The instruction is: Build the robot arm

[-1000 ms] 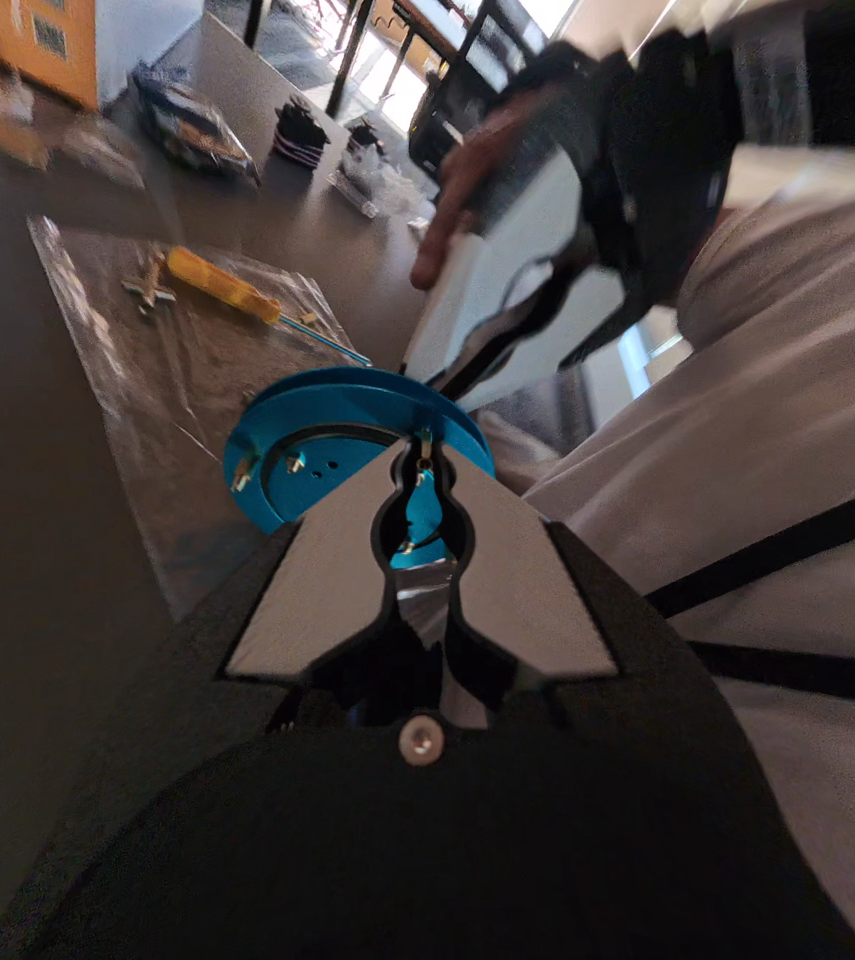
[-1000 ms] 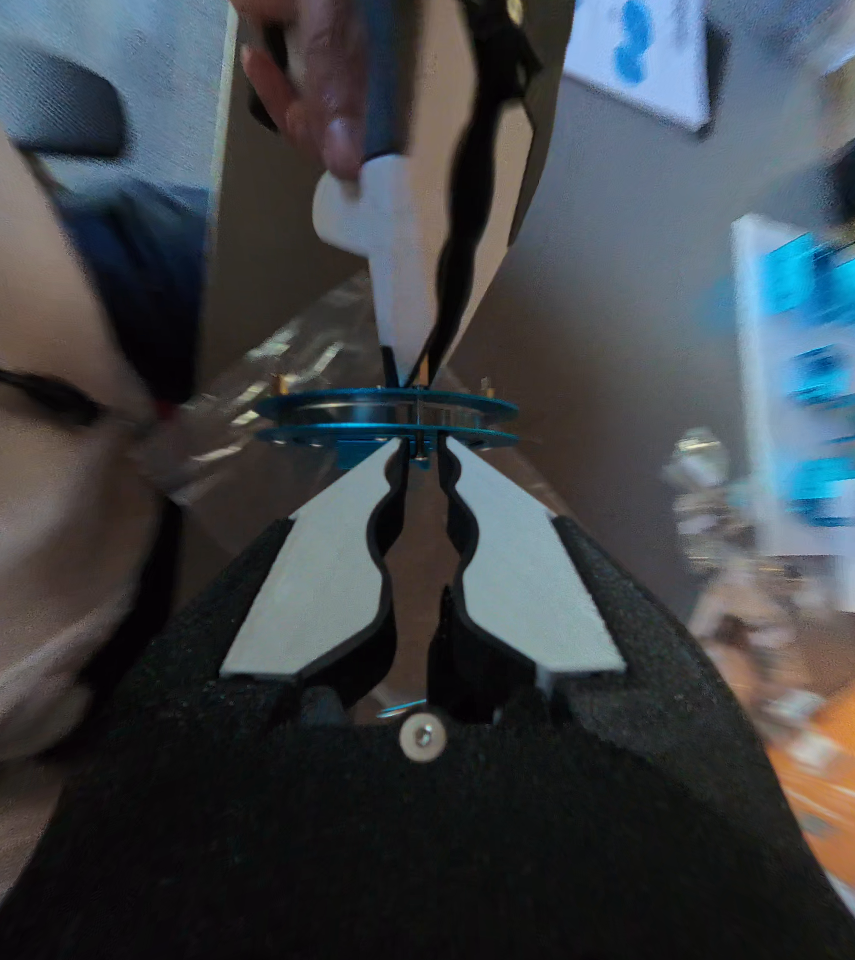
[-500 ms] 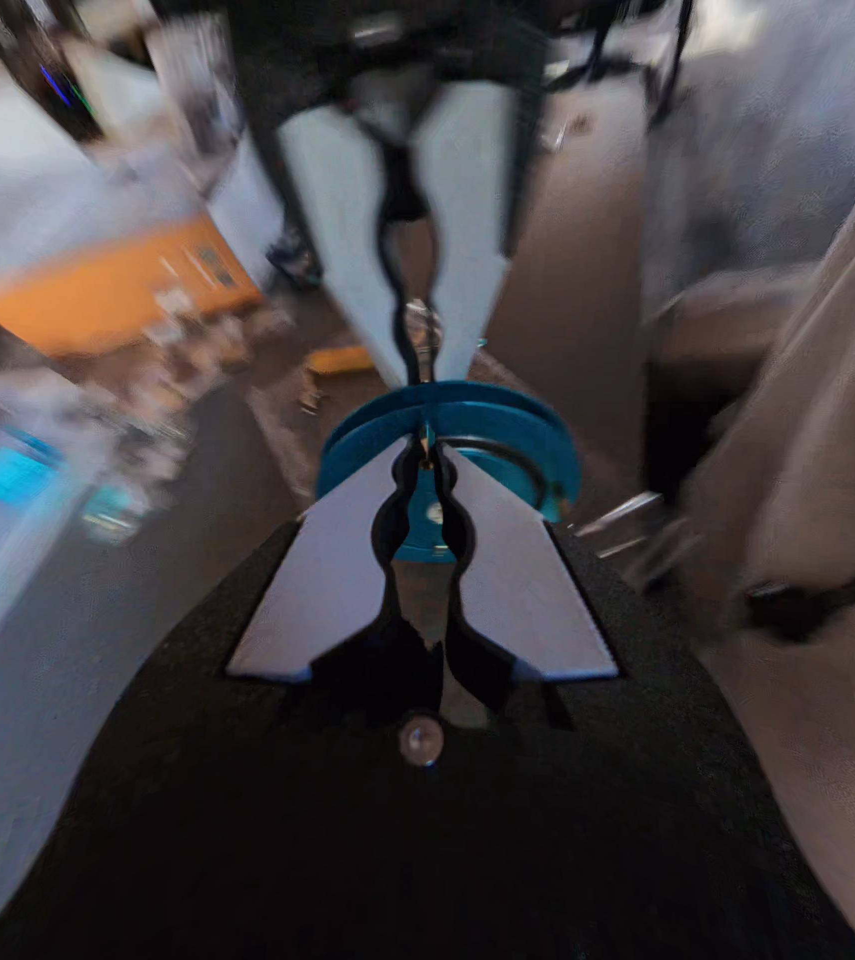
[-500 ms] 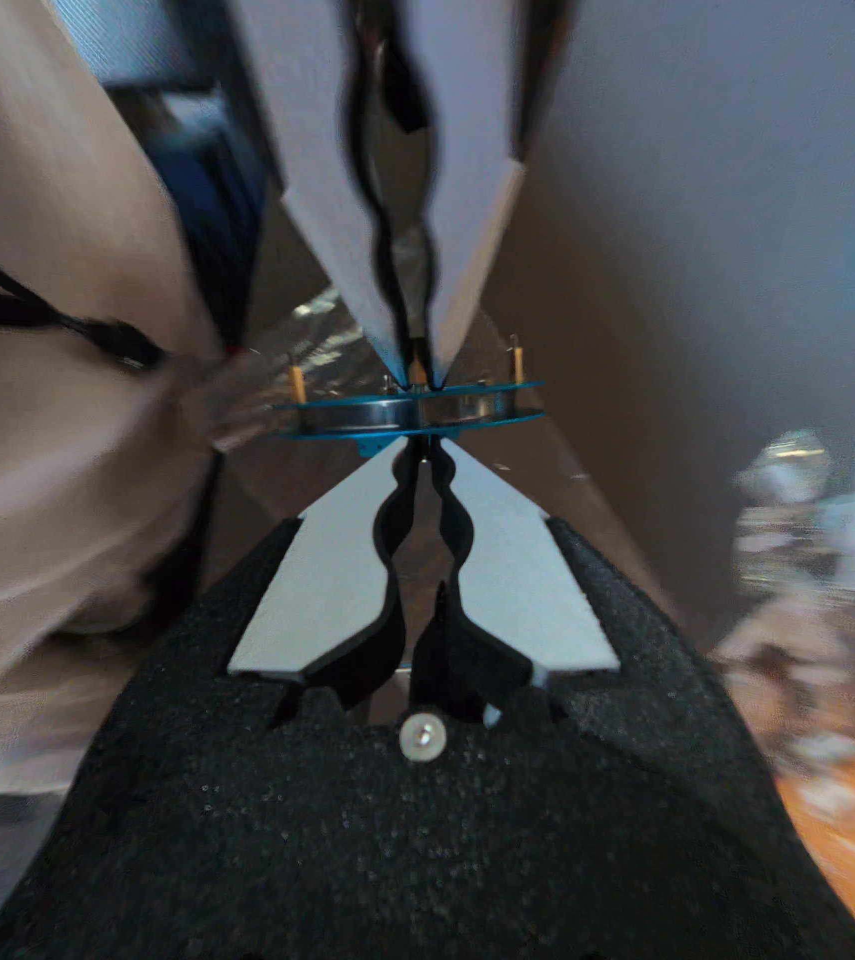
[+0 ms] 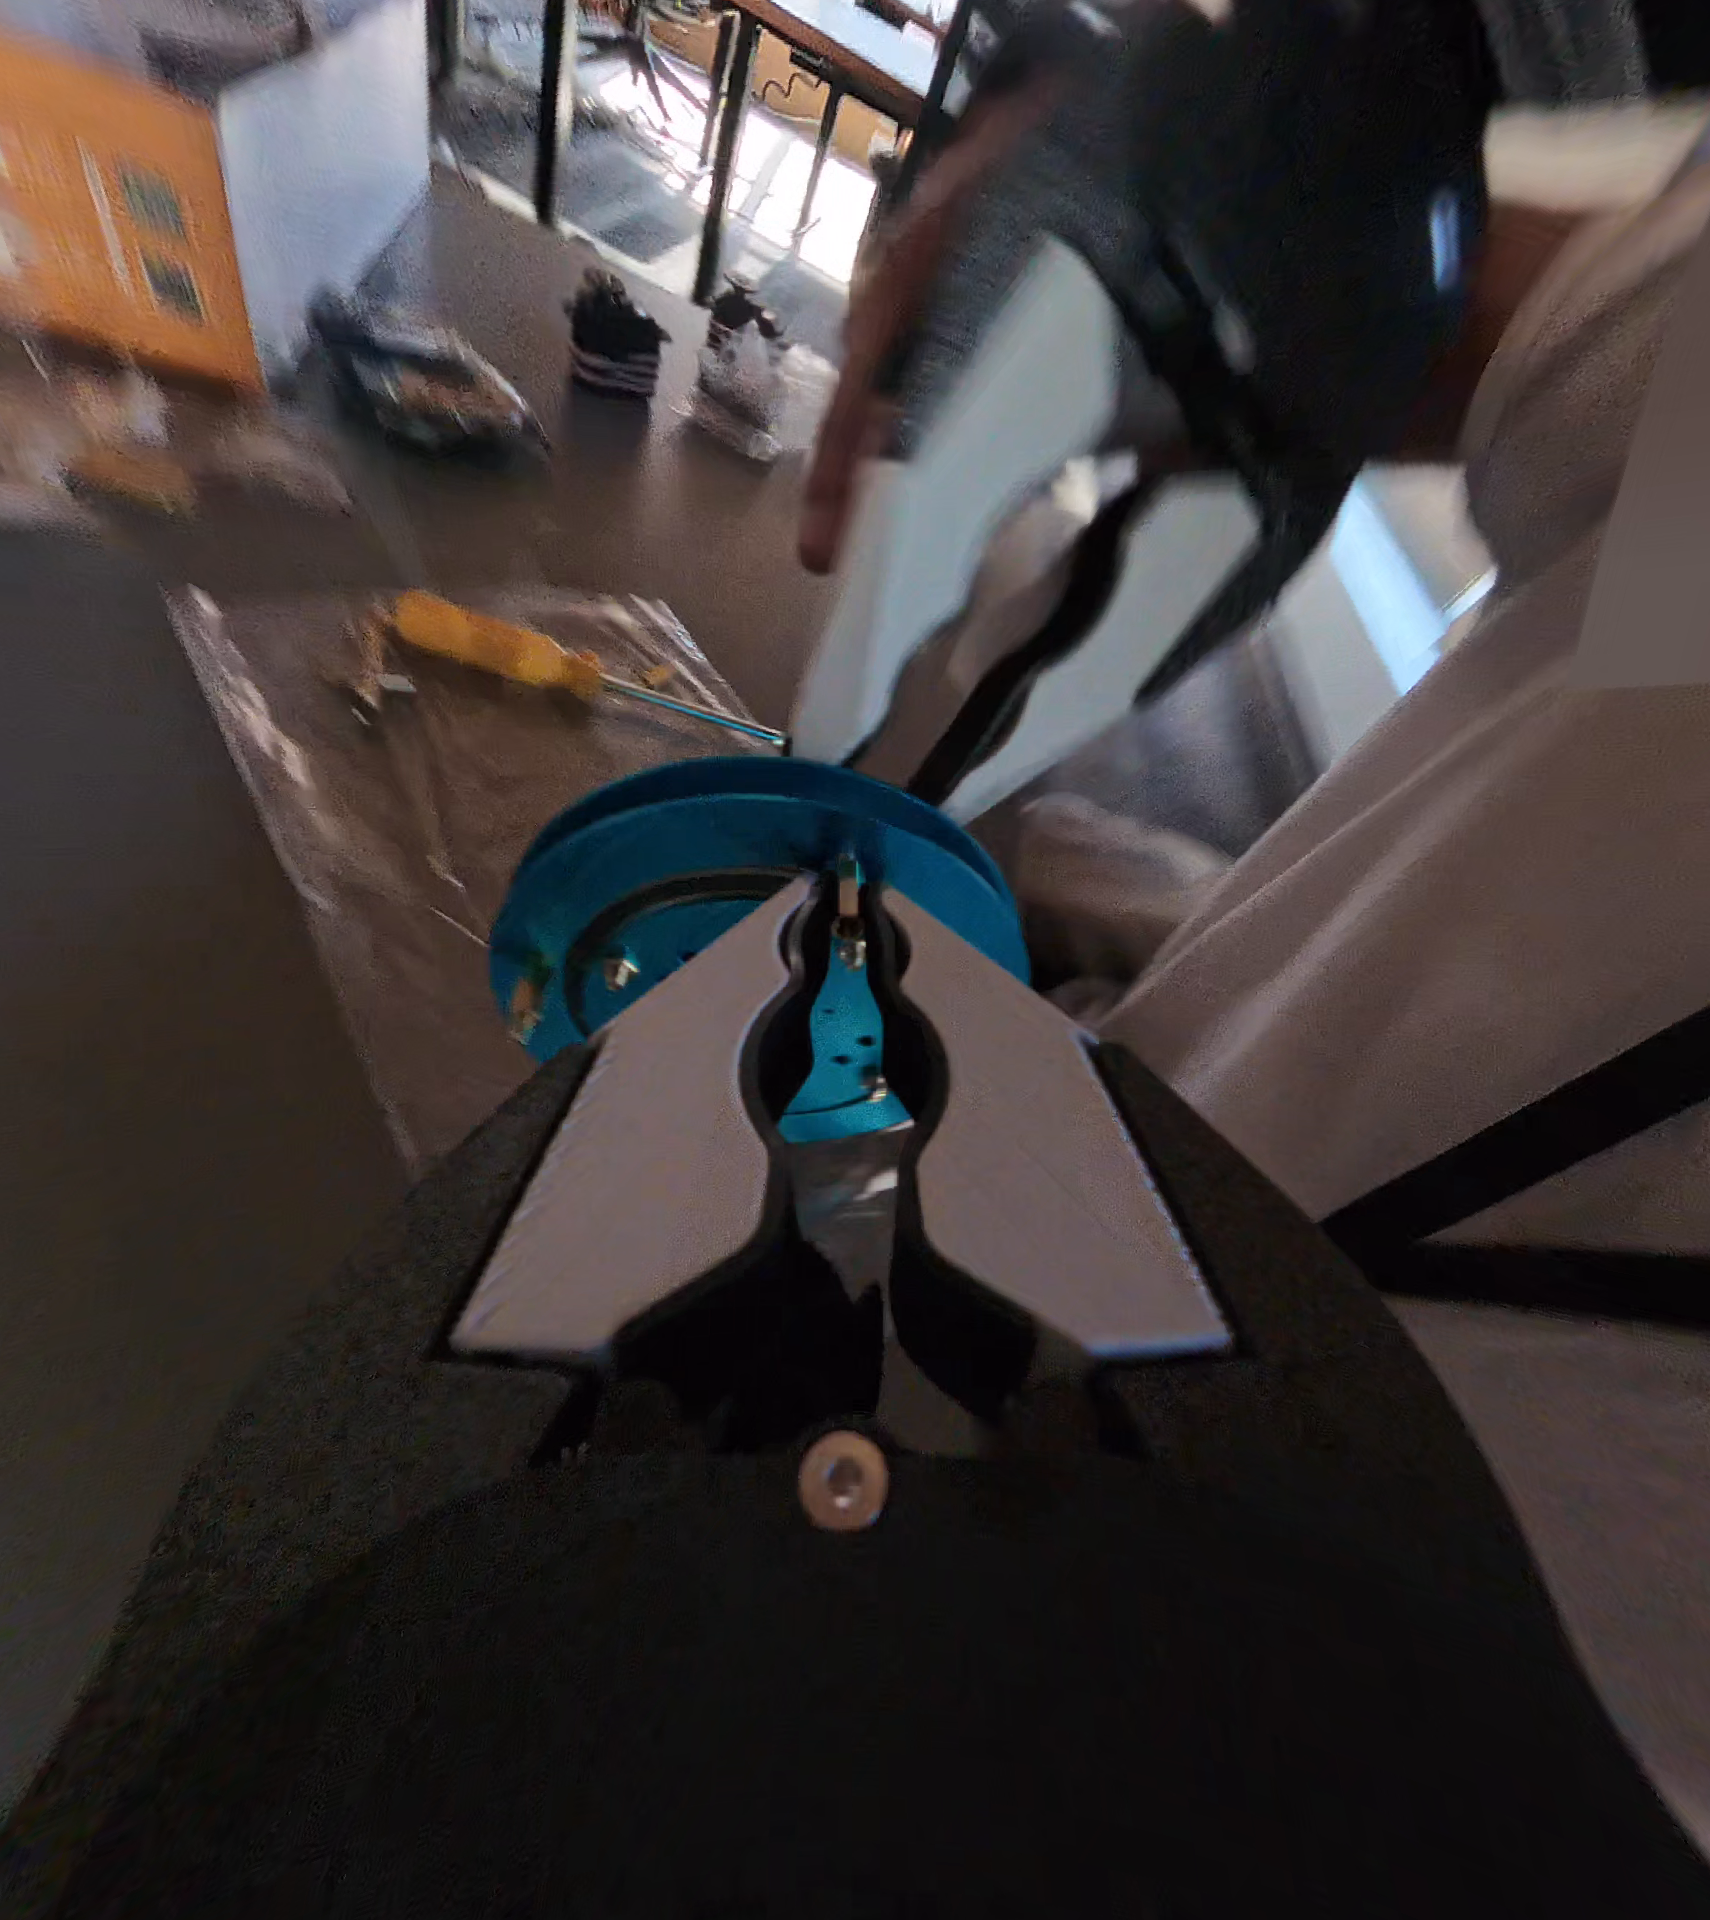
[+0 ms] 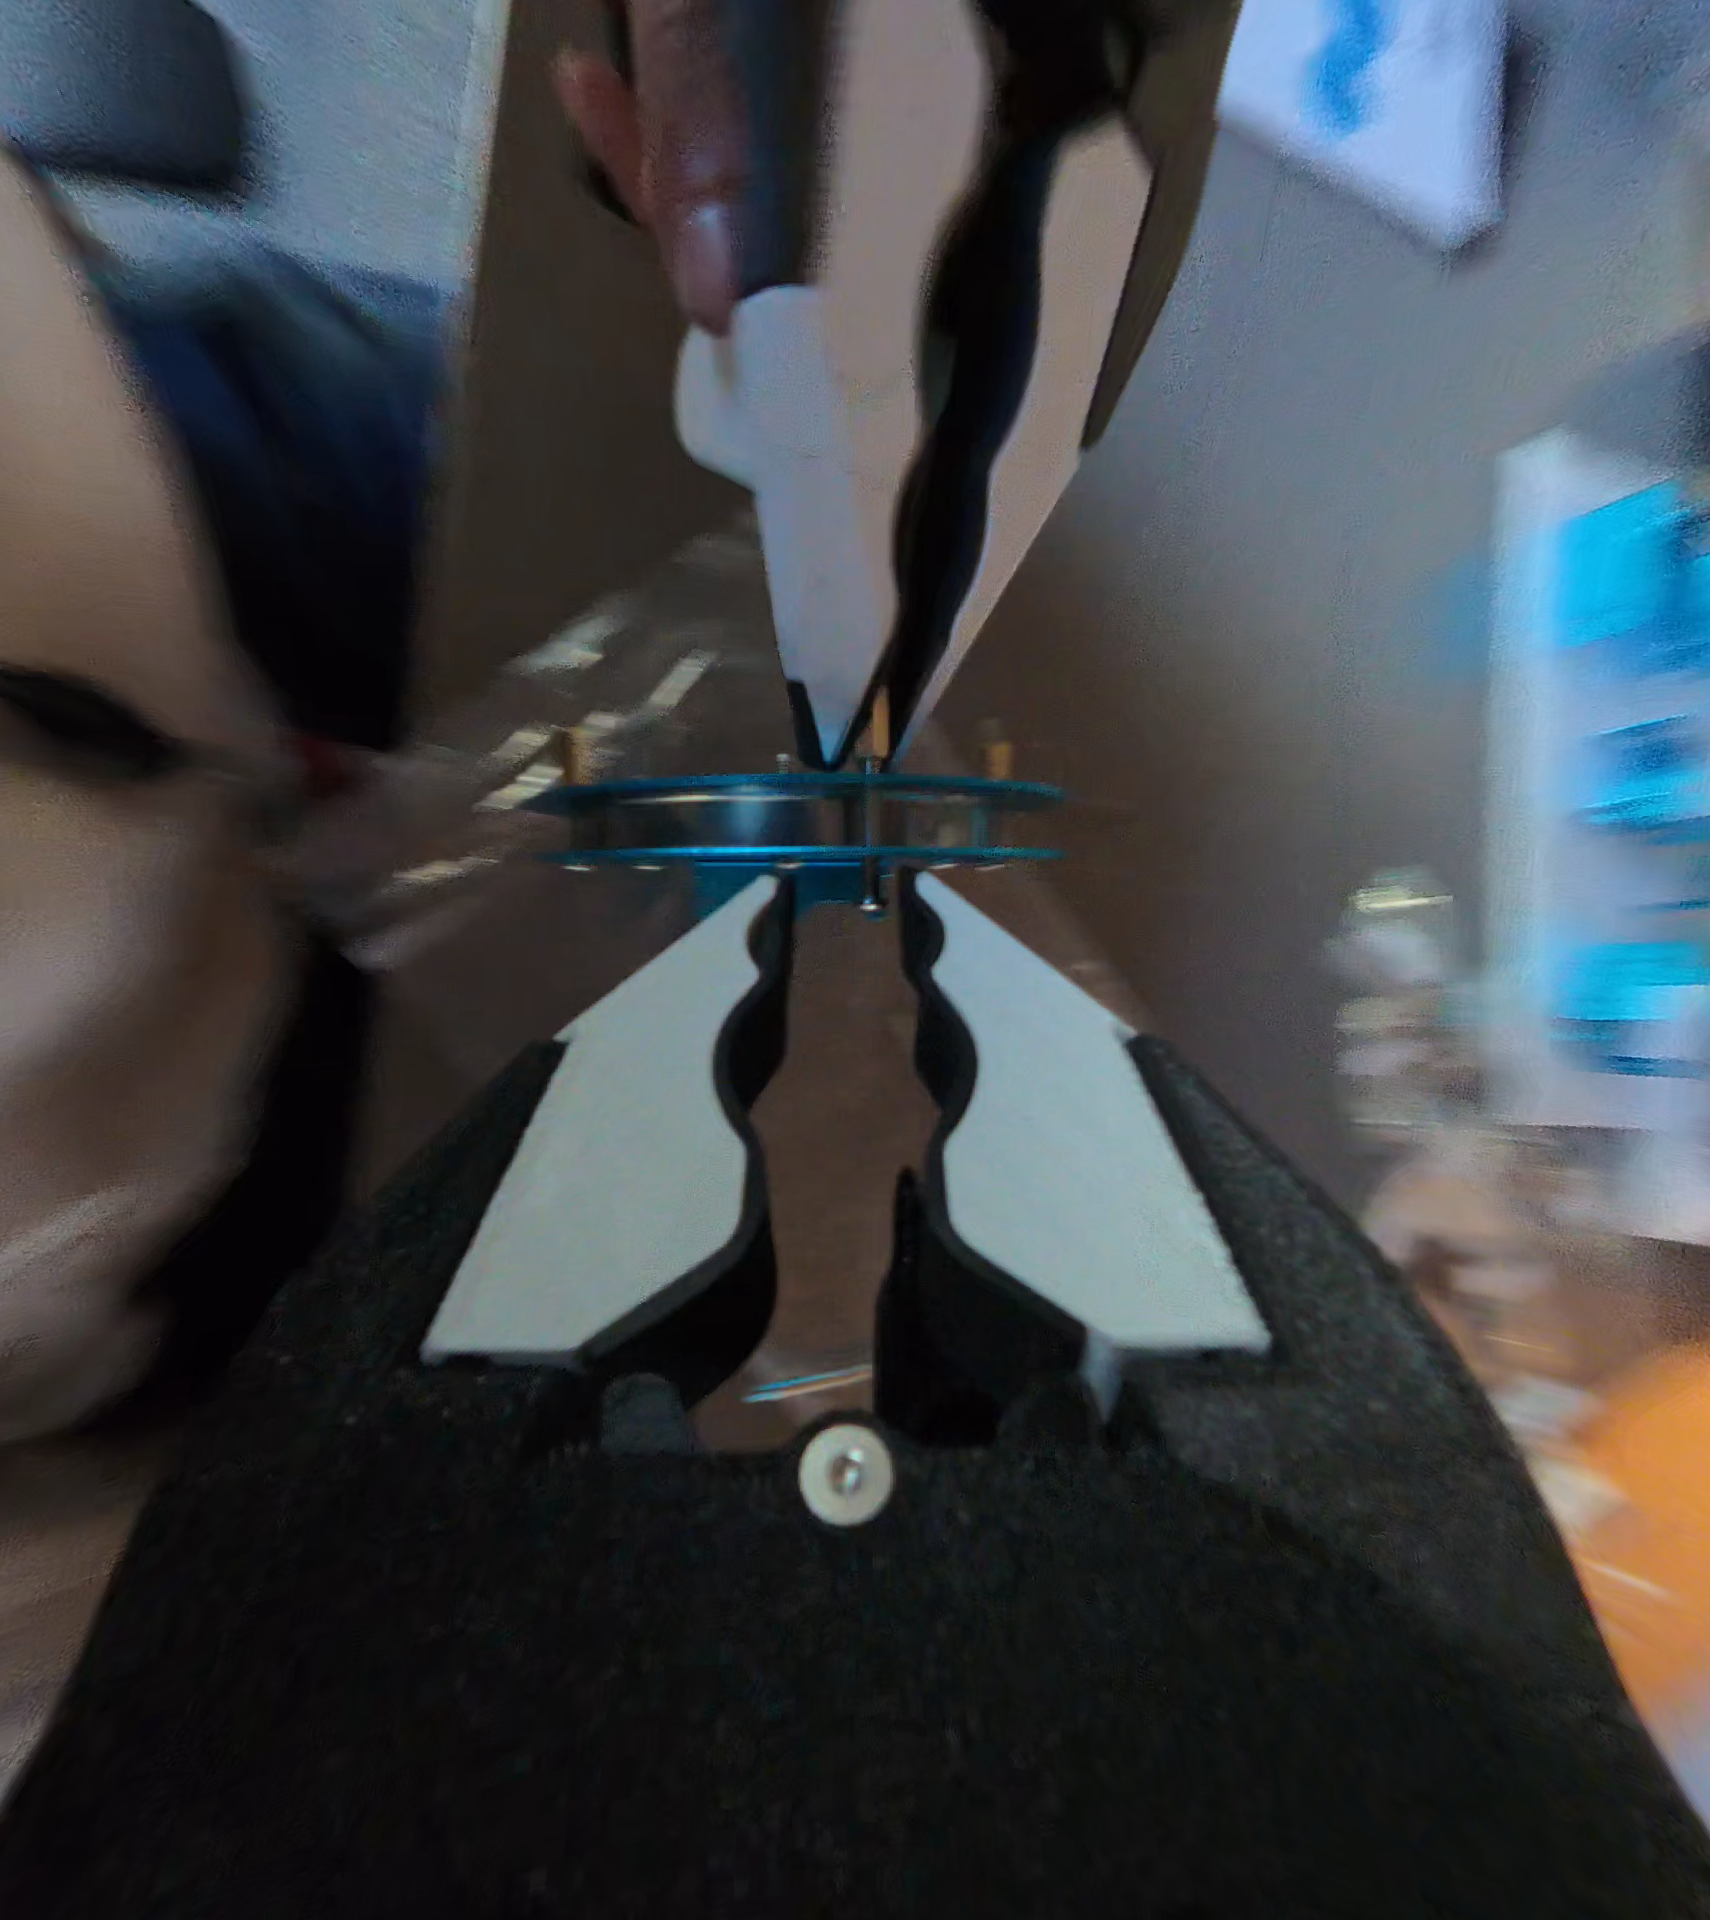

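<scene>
Spool, blue, two discs w/ metal hub, sits frame centre in both views, held betw. both tools. Left gripper pinched shut on a standoff at its rim; right gripper clamped on opposite edge. Yellow screwdriver upper left, on plastic sheet.

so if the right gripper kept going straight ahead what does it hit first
The blue disc assembly, which sits edge-on right at the right gripper tips; they seem to be on it already. Beyond it comes the left gripper, tips on the far side.
</scene>
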Demonstrator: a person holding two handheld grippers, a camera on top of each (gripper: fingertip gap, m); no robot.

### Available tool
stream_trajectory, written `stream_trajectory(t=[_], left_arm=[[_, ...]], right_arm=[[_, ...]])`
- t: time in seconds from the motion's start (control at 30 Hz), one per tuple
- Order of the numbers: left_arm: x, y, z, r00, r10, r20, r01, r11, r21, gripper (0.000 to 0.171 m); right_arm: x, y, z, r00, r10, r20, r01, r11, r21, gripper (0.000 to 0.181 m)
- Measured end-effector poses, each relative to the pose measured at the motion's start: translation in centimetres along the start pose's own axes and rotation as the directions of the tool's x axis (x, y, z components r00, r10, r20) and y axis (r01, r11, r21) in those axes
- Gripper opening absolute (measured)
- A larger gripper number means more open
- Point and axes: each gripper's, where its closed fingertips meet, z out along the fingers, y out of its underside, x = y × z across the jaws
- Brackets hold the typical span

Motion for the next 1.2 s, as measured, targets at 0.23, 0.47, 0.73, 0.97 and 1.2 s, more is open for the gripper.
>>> stream_trajectory(t=[0.23, 0.47, 0.73, 0.97, 1.2], left_arm=[[0.8, 0.6, 0.4, 0.764, 0.611, 0.207, -0.596, 0.792, -0.136, 0.005], [0.2, 0.5, 0.2, 0.472, 0.832, 0.293, -0.798, 0.544, -0.26, 0.005], [0.1, 0.2, 0.2, 0.02, 0.952, 0.305, -0.894, 0.154, -0.422, 0.005], [0.5, 0.3, 0.4, -0.13, 0.944, 0.304, -0.889, 0.025, -0.458, 0.005], [0.3, 0.5, 0.0, 0.762, 0.559, 0.326, -0.55, 0.825, -0.13, 0.004]], right_arm=[[-2.0, -1.1, -1.6, 0.668, 0.429, 0.608, -0.466, 0.878, -0.108, 0.02], [-1.3, -1.0, -1.5, 0.6, 0.443, 0.666, -0.441, 0.878, -0.187, 0.02], [-1.3, -0.3, -1.5, 0.592, 0.427, 0.684, -0.351, 0.9, -0.258, 0.019], [-1.9, -0.2, -1.0, 0.632, 0.348, 0.692, -0.248, 0.937, -0.246, 0.005], [-0.9, -0.5, -0.2, 0.921, -0.025, 0.388, 0.075, 0.991, -0.112, 0.004]])
